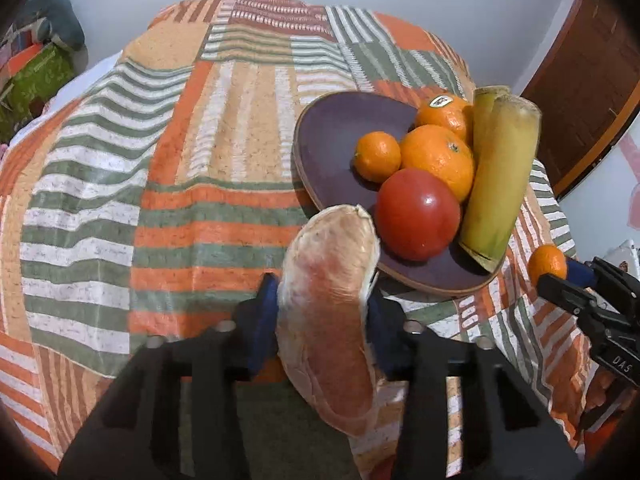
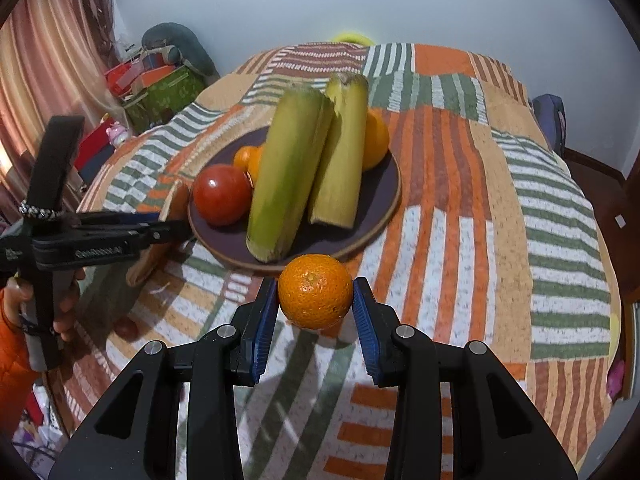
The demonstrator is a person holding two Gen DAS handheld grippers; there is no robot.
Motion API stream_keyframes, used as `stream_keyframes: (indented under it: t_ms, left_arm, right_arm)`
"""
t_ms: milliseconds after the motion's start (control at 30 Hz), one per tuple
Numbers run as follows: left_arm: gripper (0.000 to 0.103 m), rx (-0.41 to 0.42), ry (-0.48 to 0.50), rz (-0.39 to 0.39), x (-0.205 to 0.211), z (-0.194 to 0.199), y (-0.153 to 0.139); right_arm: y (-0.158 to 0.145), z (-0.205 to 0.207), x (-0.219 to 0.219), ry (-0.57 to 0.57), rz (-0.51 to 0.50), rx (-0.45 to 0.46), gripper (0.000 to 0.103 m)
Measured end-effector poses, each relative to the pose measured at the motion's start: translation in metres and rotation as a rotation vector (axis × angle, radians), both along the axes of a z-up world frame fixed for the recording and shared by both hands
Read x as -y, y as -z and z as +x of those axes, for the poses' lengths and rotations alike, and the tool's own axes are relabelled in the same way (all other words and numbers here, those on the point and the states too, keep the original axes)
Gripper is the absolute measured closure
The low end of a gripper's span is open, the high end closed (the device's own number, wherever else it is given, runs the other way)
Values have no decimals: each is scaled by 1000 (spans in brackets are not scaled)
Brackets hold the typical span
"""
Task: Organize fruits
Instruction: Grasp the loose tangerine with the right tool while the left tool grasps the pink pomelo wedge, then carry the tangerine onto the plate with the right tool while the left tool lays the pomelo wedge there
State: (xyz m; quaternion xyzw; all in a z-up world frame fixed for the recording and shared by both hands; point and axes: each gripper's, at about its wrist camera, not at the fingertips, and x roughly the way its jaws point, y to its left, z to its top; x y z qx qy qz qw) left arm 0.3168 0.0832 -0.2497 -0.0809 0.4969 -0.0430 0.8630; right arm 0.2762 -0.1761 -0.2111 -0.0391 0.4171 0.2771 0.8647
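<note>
A dark purple plate [image 1: 340, 128] [image 2: 380, 208] on the patterned bedspread holds a red tomato [image 1: 418, 214] [image 2: 222, 194], three oranges [image 1: 438, 160] and two green-yellow cane pieces [image 1: 500, 176] [image 2: 288, 176]. My left gripper [image 1: 324, 300] is shut on a pale pinkish wedge of fruit [image 1: 332, 320], held just left of the plate's near rim; the wedge shows in the right wrist view [image 2: 176, 200]. My right gripper [image 2: 316, 300] is shut on a small orange [image 2: 314, 290] just in front of the plate; it also shows in the left wrist view [image 1: 546, 266].
The striped orange, green and white bedspread [image 1: 180, 200] covers the whole surface. Boxes and clutter [image 2: 160, 88] stand at the far left by a curtain. A brown wooden door [image 1: 580, 100] is at the right.
</note>
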Motion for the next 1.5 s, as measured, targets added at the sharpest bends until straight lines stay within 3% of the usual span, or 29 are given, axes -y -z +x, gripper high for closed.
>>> stream_keyframes:
  t_ms: [267,533,833,1500]
  left_arm:
    - [65,22,-17,-19,-5,-9,-11]
    - [65,119,-9,-1,-3,-21,-50]
    - [65,207,9,-5,6,-1,-83]
    - [65,168,-2,-15,3,70,-50]
  right_arm:
    - [-18,2,-10,-12,20,43,69]
    - [-43,9,-18,-14,35,107,69]
    - [-70,27,-39,-35,48,181,68]
    - [-52,86,-81,-74,7,140,68]
